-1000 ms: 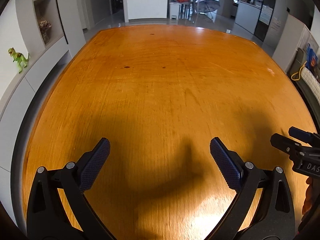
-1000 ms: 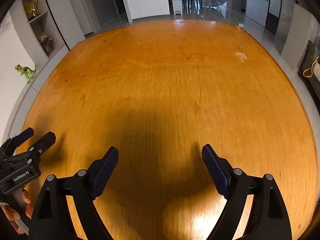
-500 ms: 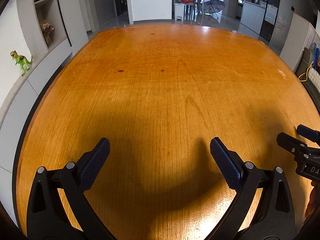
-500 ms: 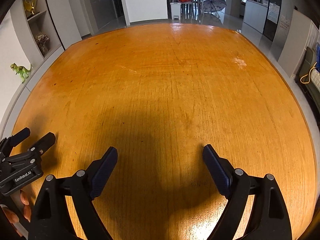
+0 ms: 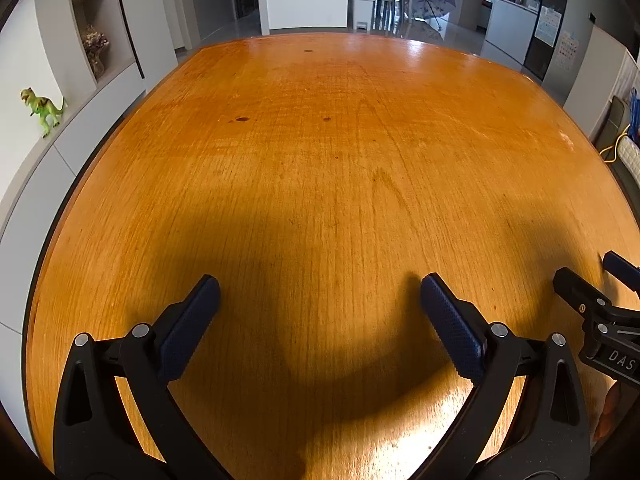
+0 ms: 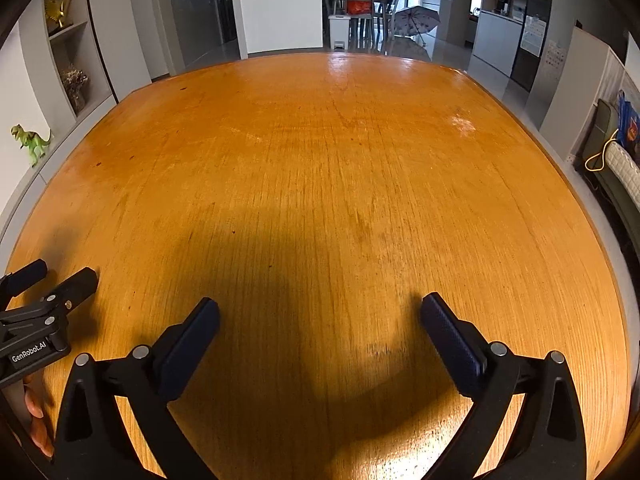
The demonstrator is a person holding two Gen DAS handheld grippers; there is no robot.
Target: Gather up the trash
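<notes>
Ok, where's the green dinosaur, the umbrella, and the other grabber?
green dinosaur (image 5: 42,110): left wrist view, on its body, standing on the white ledge.
umbrella (image 6: 414,20): right wrist view, on its open canopy, far behind the table.
right gripper (image 5: 596,278): left wrist view, between its open fingertips, at the right edge.

A broad, glossy orange wooden table (image 5: 320,184) stretches ahead of me, showing fine grain, a few small dark spots (image 5: 241,119) and a soft shadow near my end.

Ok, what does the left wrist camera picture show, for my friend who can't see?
The open left gripper hovers above a shiny orange wooden table, holding nothing. The right gripper peeks in at the right edge, and a green toy dinosaur stands on a ledge at the left.
</notes>
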